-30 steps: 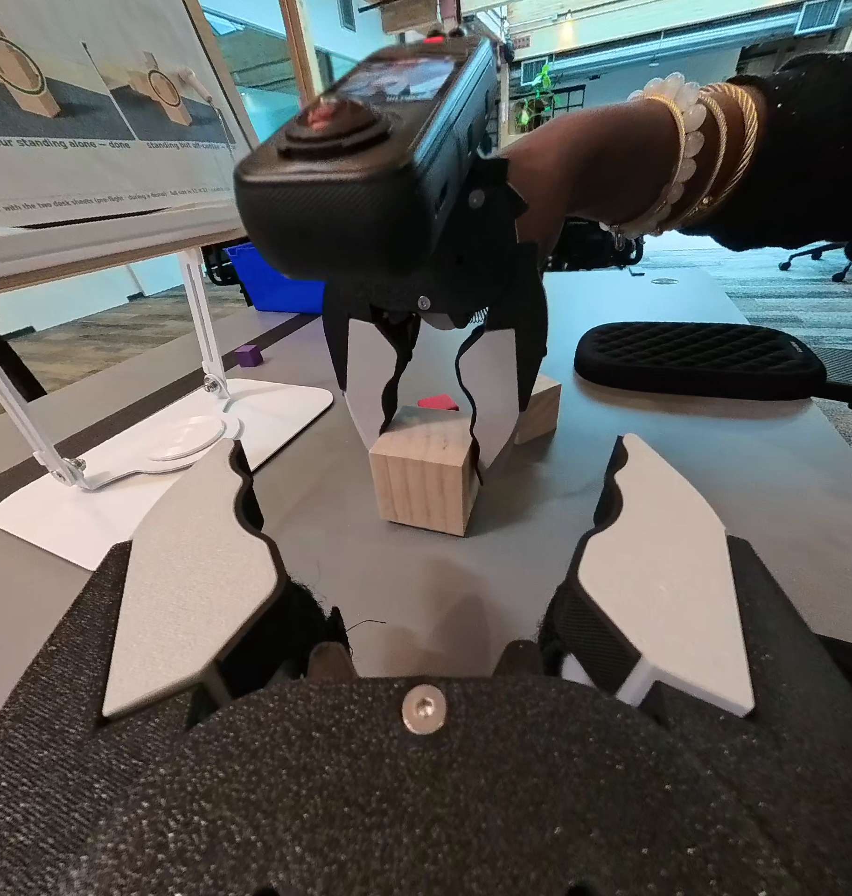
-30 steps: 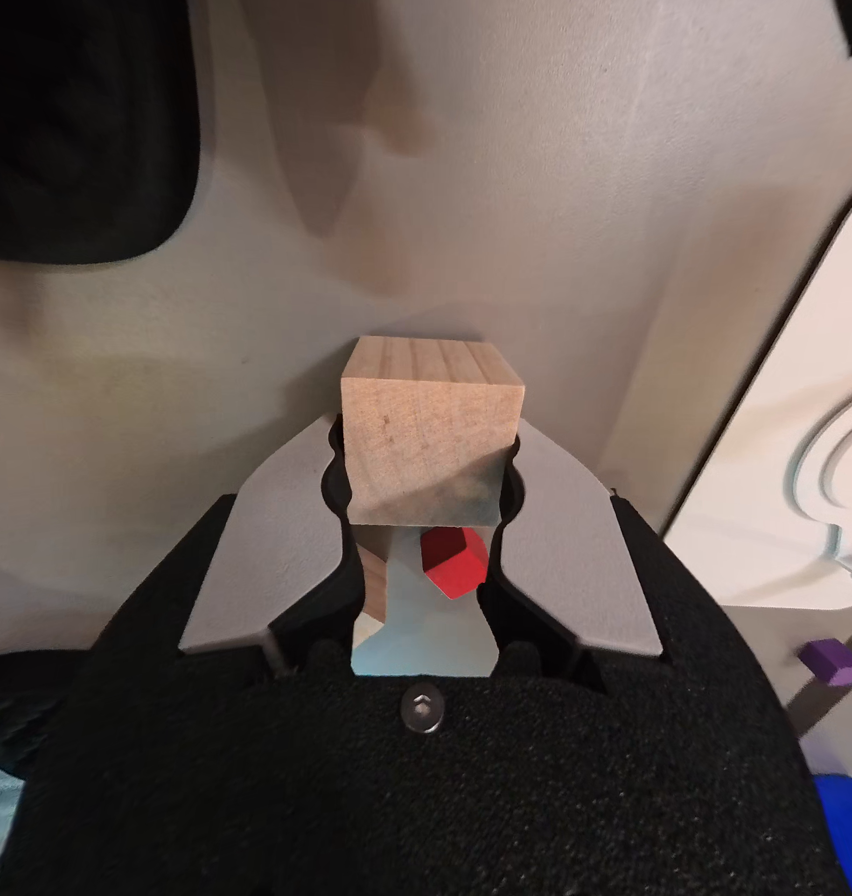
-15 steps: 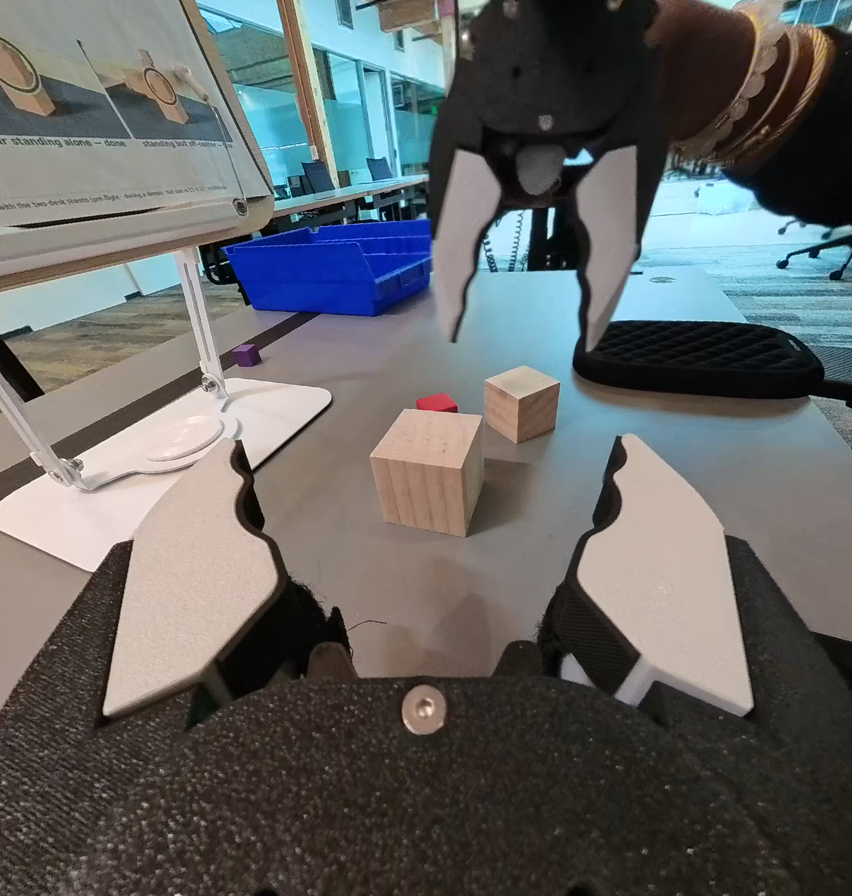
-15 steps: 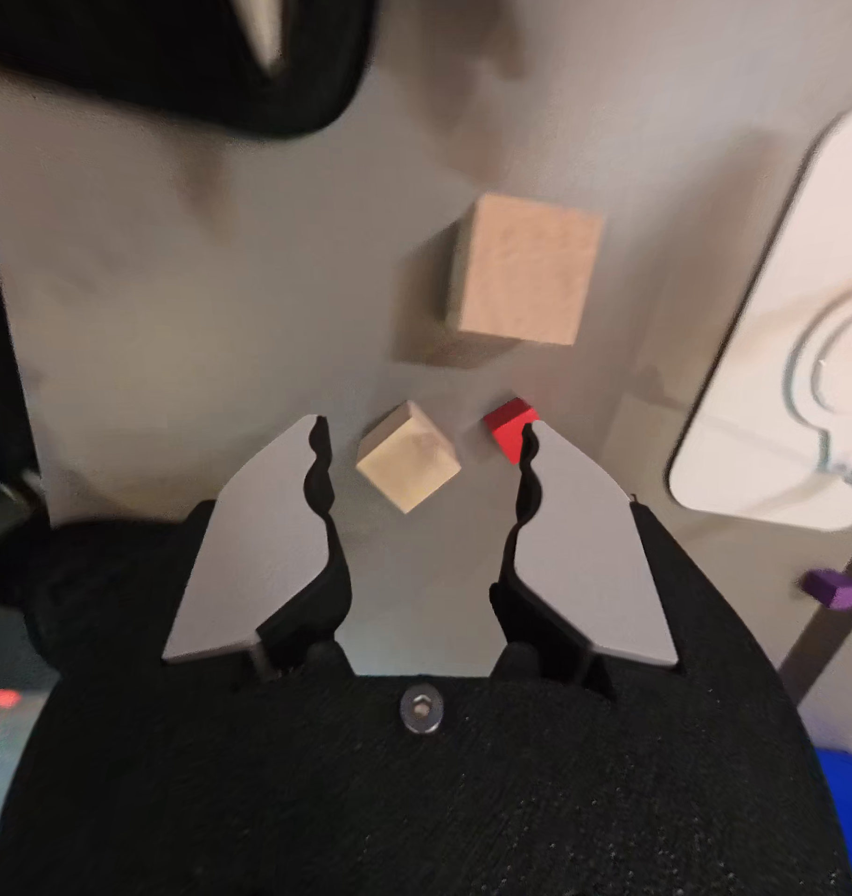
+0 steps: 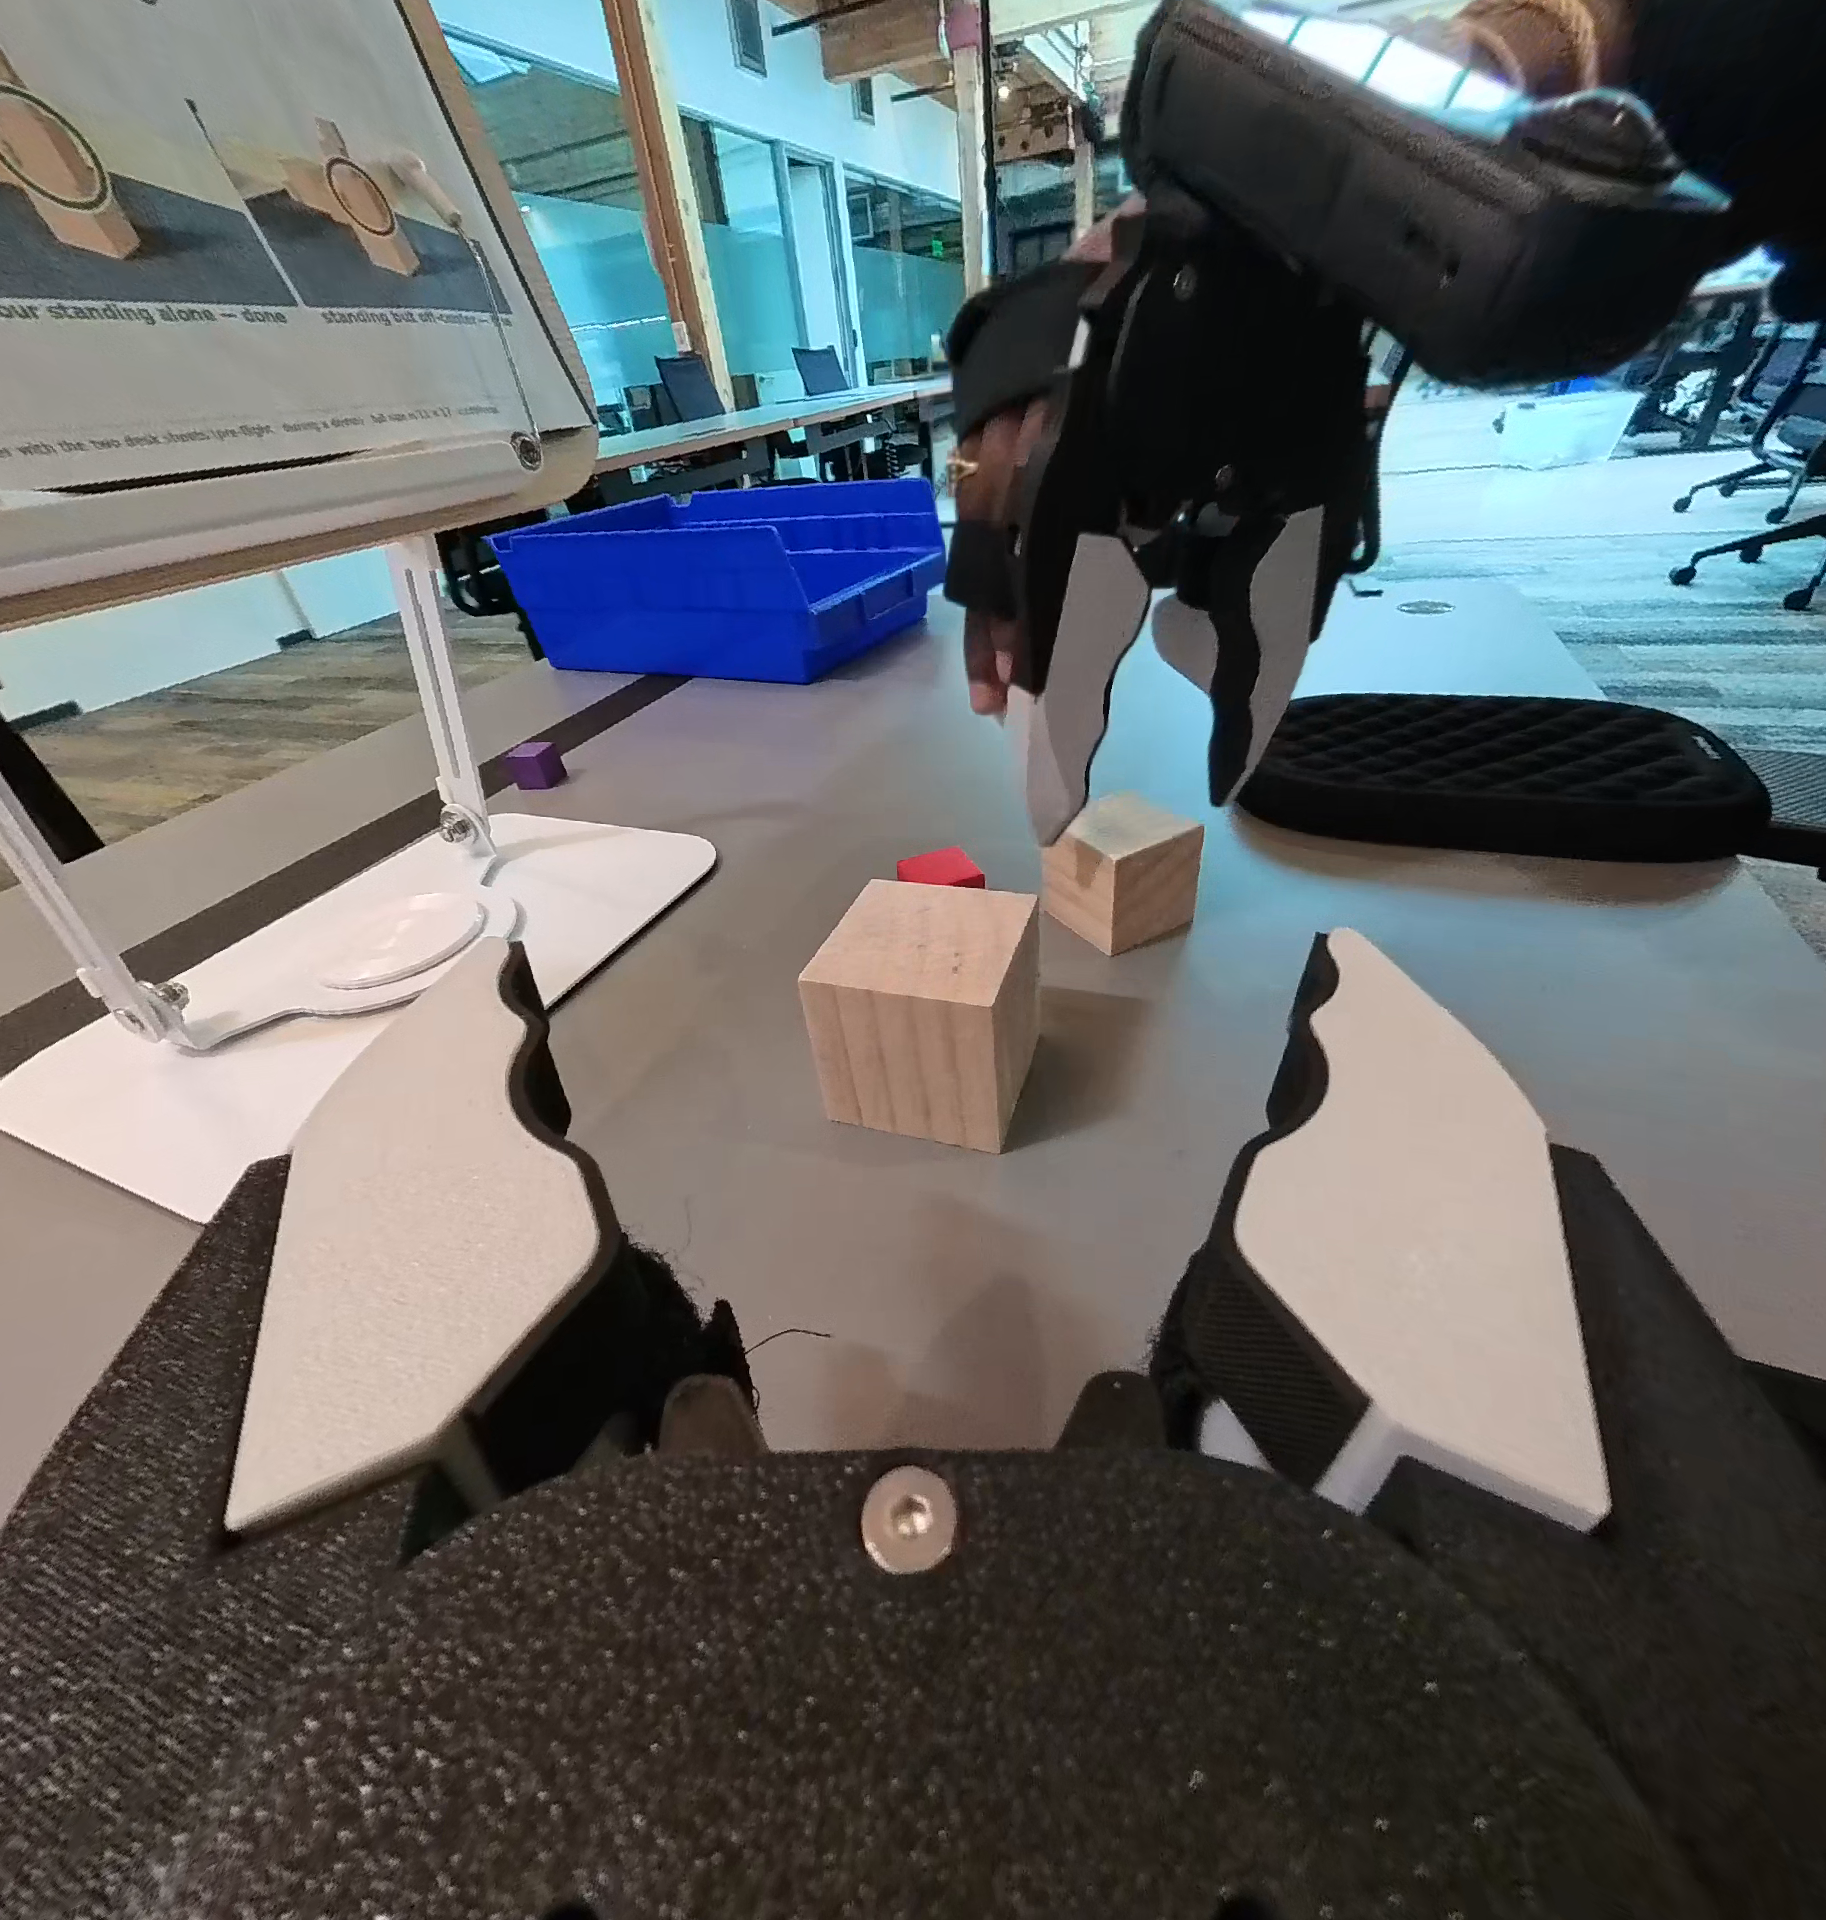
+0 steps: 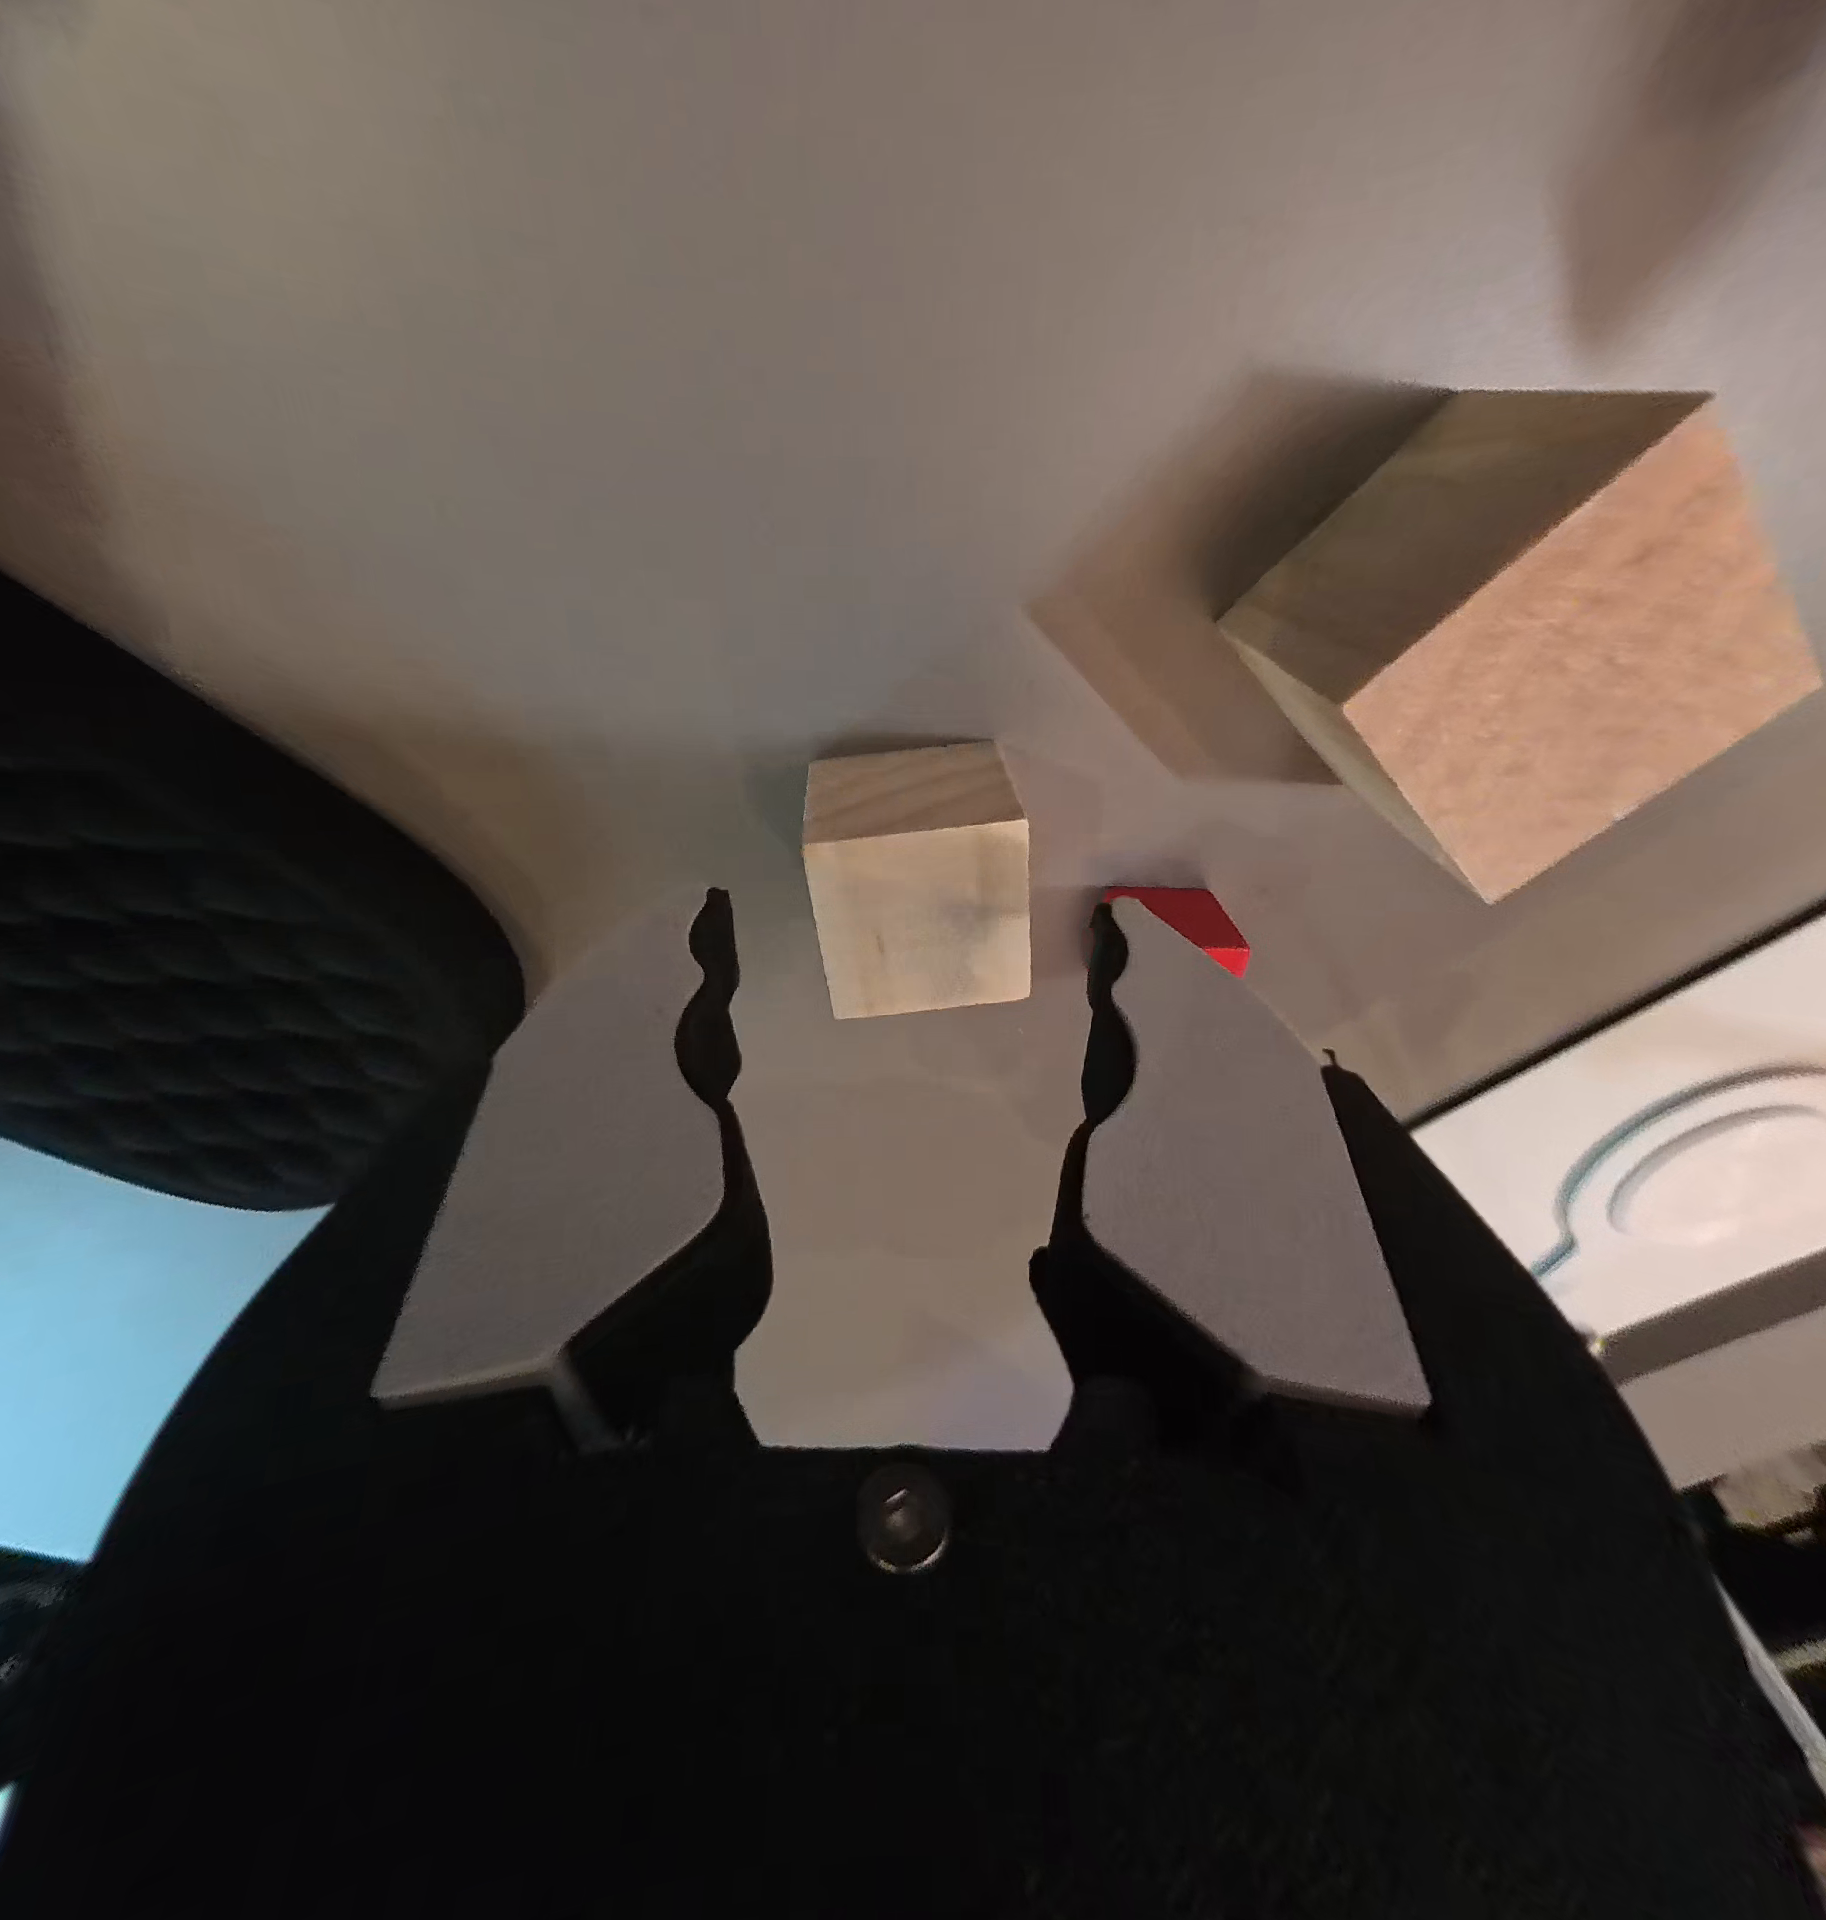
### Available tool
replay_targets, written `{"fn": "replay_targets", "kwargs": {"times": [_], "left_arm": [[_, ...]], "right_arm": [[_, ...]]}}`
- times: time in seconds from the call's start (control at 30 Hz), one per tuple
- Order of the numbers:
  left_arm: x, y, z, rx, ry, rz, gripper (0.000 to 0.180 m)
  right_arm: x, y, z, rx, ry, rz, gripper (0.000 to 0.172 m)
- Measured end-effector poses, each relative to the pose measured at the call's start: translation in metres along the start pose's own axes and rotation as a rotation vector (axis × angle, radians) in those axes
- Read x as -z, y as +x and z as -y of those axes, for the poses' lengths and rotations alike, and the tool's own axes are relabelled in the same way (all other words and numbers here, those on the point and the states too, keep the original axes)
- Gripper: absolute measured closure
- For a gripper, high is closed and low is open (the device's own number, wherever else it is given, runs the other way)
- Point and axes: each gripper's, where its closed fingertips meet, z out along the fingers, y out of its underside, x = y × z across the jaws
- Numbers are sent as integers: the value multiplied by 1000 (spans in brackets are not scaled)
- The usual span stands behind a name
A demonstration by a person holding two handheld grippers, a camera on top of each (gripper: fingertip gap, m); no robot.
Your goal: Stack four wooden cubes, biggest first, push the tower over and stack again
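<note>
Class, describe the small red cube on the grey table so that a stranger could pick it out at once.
Start at the white stand base on the grey table. Beside it stand two wooden cubes; the red cube sits just behind the larger one, smallest of the three and the only red.

My right tongs [image 6: 904, 904] cover most of the red block [image 6: 1195, 925]. The large wooden cube [image 6: 1543, 644] is motion-blurred. The black mat [image 6: 161, 935] is cut off at the frame edge.
</note>
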Motion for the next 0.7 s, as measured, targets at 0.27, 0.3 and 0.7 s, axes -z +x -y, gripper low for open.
{"fn": "replay_targets", "kwargs": {"times": [0.27, 0.3, 0.7], "left_arm": [[0, 0, -1, 1, -4, -2, 48], [0, 0, 0, 1, -4, -2, 48], [-1, 1, -1, -4, -8, -2, 48]], "right_arm": [[-19, 1, -5, 49, 26, 16, 126], [-20, 1, -5, 50, 32, 15, 127], [59, 53, 1, -430, 6, -77, 127]]}}
